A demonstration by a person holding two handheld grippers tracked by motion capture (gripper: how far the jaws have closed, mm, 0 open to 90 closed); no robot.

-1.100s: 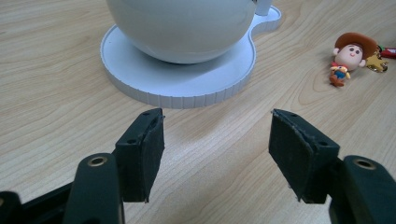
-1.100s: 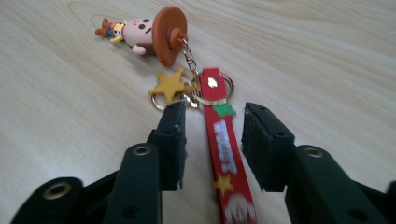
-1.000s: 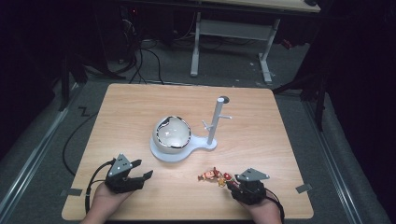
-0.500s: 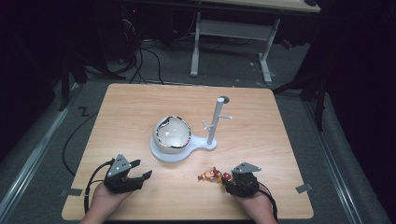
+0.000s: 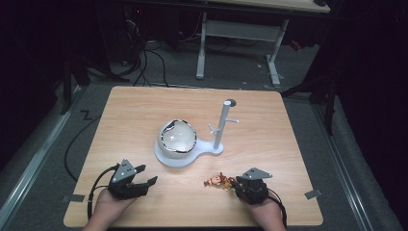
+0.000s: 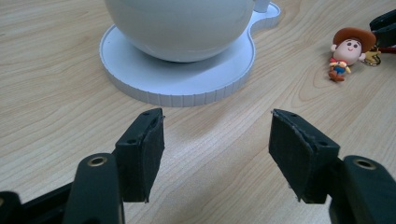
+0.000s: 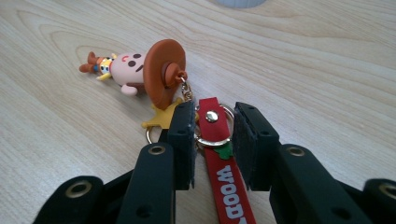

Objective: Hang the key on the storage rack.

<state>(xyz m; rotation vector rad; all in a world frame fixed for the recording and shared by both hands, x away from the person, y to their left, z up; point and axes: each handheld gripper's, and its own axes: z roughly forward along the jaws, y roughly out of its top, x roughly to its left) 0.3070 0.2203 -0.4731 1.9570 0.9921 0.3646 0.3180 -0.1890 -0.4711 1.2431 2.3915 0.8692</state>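
Note:
A keychain lies on the table near the front right: a small cowboy figure [image 7: 159,72] in a brown hat, a yellow star charm [image 7: 161,119], a metal ring and a red strap [image 7: 223,175]. My right gripper [image 7: 214,140] straddles the strap's ringed end. Its jaws have just been closing and stand narrow, with a sliver of gap still showing beside the strap. From above, the keychain [image 5: 219,181] sits just left of the right gripper [image 5: 235,185]. My left gripper [image 5: 146,174] rests at the front left, jaws wide and holding nothing [image 6: 217,149].
A white bowl [image 5: 179,137] sits on a white round base [image 5: 185,158] at the table's middle, with a thin white post [image 5: 223,122] bearing pegs beside it. In the left gripper view the base [image 6: 140,74] lies just ahead and the cowboy figure [image 6: 348,49] to the right.
The right gripper has edged left onto the keychain's strap end and its jaws have narrowed around it. The left gripper has stayed put.

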